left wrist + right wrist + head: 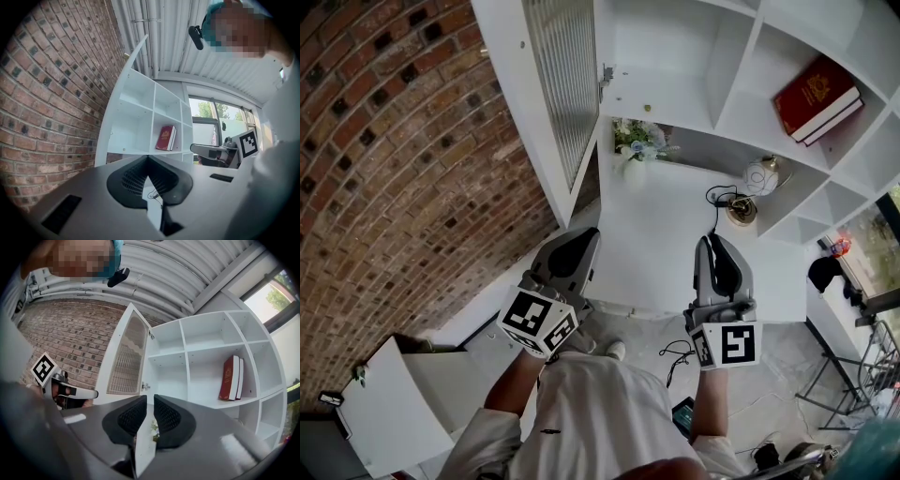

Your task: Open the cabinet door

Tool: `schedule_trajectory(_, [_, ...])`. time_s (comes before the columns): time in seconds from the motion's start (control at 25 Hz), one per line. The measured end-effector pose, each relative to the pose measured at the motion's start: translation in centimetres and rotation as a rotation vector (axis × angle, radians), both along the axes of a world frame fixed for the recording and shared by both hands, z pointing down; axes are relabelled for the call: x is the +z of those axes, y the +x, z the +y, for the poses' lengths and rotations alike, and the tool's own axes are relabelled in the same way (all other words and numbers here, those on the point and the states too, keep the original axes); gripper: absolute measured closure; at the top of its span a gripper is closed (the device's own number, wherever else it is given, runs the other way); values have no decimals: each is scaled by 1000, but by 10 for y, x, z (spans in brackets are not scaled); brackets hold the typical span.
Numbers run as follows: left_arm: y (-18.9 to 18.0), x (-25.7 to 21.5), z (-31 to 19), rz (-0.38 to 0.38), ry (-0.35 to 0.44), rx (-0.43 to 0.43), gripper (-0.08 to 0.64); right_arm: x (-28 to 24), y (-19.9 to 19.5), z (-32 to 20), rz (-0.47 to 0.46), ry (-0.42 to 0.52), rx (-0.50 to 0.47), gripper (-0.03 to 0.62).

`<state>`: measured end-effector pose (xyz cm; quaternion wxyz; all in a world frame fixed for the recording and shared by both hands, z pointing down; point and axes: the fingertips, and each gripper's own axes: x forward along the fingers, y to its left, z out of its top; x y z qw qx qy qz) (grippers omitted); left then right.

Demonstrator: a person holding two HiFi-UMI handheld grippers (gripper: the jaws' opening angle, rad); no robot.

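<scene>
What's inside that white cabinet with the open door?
Red books stand in one cubby; flowers and a round ornament sit lower down. Most cubbies look bare. The far right ones are seen edge-on, so their contents are hidden.

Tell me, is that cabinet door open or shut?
Open. The door stands swung out toward the brick wall, and the shelves behind it are in plain sight.

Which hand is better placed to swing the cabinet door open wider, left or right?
Left, probably. In the head view the left gripper is close to the door, near its free corner by the brick wall, while the right gripper hangs in front of the open shelves, farther from the door.
</scene>
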<state>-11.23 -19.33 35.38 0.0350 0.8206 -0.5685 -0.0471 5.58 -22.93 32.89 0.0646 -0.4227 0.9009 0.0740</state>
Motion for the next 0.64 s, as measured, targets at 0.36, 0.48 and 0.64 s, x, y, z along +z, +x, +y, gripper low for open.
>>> schedule_trajectory(0.36, [0,-1,1,-3,1,1,551,-2,-1,1,-5,3,-1,539])
schedule_trajectory(0.48, [0,-1,1,-1,1,-1,551,-2,0,2,-6,5,-3,538])
schedule_trajectory(0.64, [0,-1,1,-1,0,-2,551,-3,0,2,-8,5,-3,538])
